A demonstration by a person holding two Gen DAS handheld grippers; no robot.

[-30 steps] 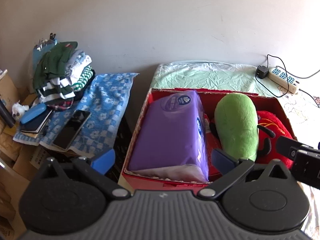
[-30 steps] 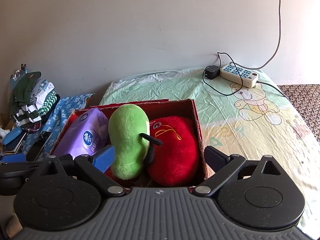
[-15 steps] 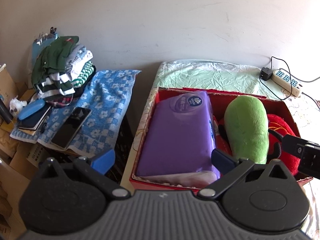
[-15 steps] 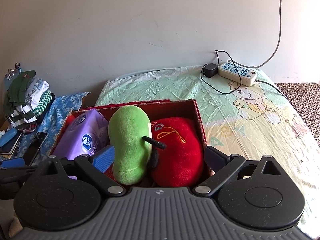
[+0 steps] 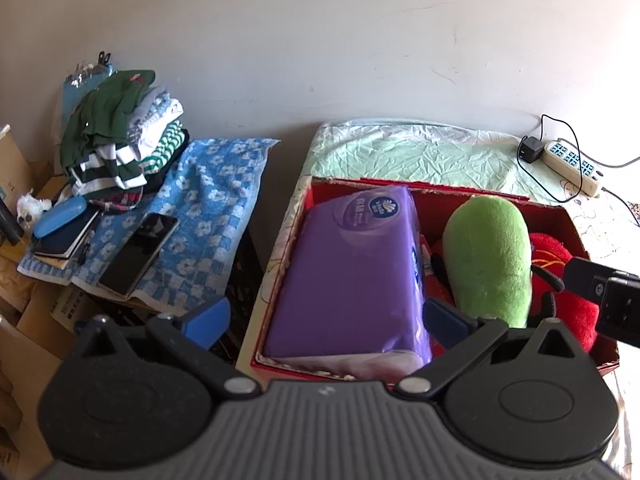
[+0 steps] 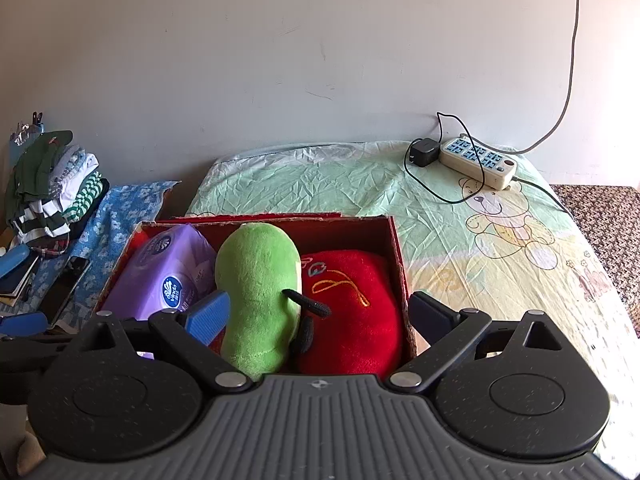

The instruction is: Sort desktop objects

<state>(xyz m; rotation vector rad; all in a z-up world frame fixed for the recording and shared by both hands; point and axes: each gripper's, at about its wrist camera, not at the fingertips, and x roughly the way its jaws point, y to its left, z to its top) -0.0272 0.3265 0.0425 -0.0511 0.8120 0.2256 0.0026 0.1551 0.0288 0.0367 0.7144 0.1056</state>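
Note:
A red box (image 5: 476, 195) (image 6: 394, 236) sits on the green bedsheet and holds a purple tissue pack (image 5: 352, 272) (image 6: 160, 272), a green plush (image 5: 488, 256) (image 6: 256, 280) and a red plush (image 5: 560, 280) (image 6: 356, 312). My left gripper (image 5: 324, 316) is open and empty, above the box's near left part over the tissue pack. My right gripper (image 6: 320, 312) is open and empty, above the near edge of the box over the two plush toys. Part of the right gripper shows at the right edge of the left wrist view.
A power strip (image 6: 478, 162) with a charger and cables lies at the back right of the sheet (image 6: 320, 176). To the left, a blue flowered towel (image 5: 208, 208) carries a phone (image 5: 140, 252), a notebook, a blue case (image 5: 60, 216) and folded clothes (image 5: 120, 136). Cardboard boxes stand at far left.
Both grippers have moved back and a little left; the box and its contents sit lower and nearer in both views. Both stay open and nothing in the box has moved.

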